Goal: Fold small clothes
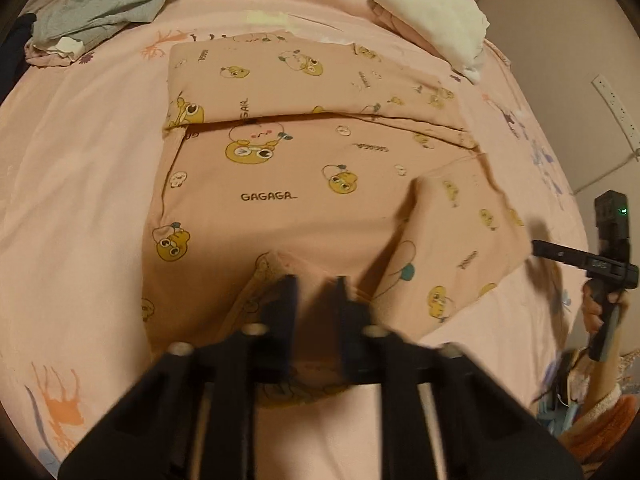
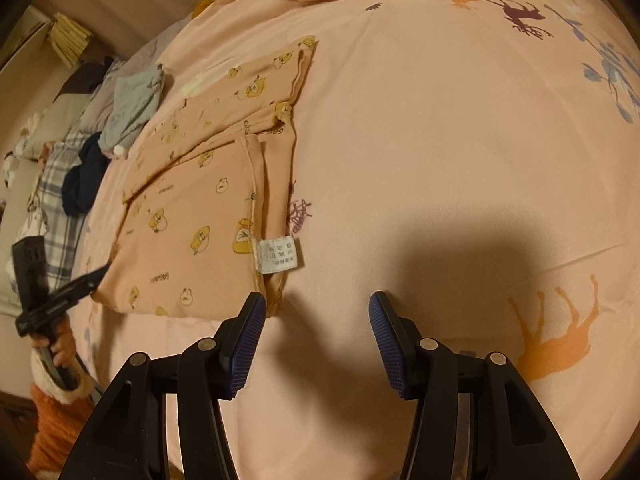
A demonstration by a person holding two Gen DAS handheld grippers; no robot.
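garment: pink cartoon-print top point(image 1: 288, 184) on bed point(image 1: 80, 184), sleeves folded in | left gripper point(image 1: 316, 284) fingers pinching near hem | right gripper point(image 2: 316, 308) fingers spread, empty | left: fold hem up, stack

Peach cartoon-print garment point(image 1: 304, 176), partly folded, flat on pink bedsheet point(image 1: 80, 168), near edge lifted.

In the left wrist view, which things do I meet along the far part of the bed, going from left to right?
Grey garment → upper folded part of the cartoon-print garment → white folded cloth → power strip on the wall.
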